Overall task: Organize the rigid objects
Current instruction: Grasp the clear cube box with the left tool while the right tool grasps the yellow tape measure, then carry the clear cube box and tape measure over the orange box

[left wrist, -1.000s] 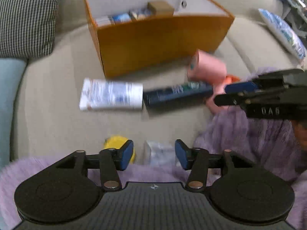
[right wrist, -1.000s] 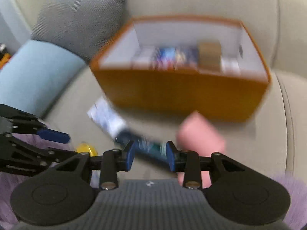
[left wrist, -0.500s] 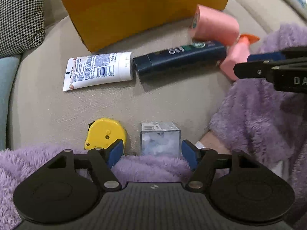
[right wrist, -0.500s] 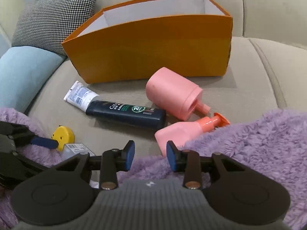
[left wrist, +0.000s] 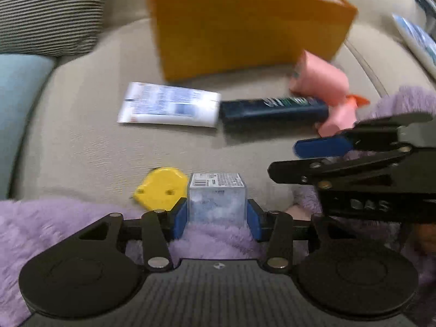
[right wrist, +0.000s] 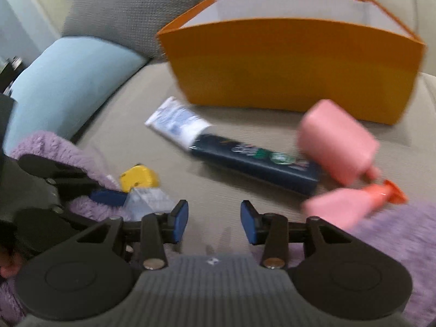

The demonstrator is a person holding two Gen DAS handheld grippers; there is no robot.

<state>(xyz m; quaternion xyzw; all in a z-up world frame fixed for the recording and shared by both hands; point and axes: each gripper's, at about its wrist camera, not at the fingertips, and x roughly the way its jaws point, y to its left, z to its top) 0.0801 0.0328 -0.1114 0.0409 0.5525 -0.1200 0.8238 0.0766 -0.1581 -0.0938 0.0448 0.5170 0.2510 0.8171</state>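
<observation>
A: Left tool (left wrist: 216,219) closing on the clear box (left wrist: 216,200), blue pads at both its sides. Contact? Can't tell.
B: Right tool (right wrist: 214,222)?
A: Jaws opening, nothing between them, over bare sofa cushion (right wrist: 218,190).
B: Other items?
A: Yellow tape measure (left wrist: 160,190) just left of the box; white tube (left wrist: 169,107), dark tube (left wrist: 272,107), pink bottles (right wrist: 336,143) ahead; orange bin (right wrist: 294,62) beyond.

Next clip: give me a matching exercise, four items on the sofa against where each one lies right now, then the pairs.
Things:
1. clear box
2. yellow tape measure
3. white tube
4. dark bottle

Places:
A. end to end with the white tube, by the pink bottles
B. between the left claw's closing pads
C. in front of the orange box, nearest its left corner
D. beside the clear box

Pairs: 1-B, 2-D, 3-C, 4-A
</observation>
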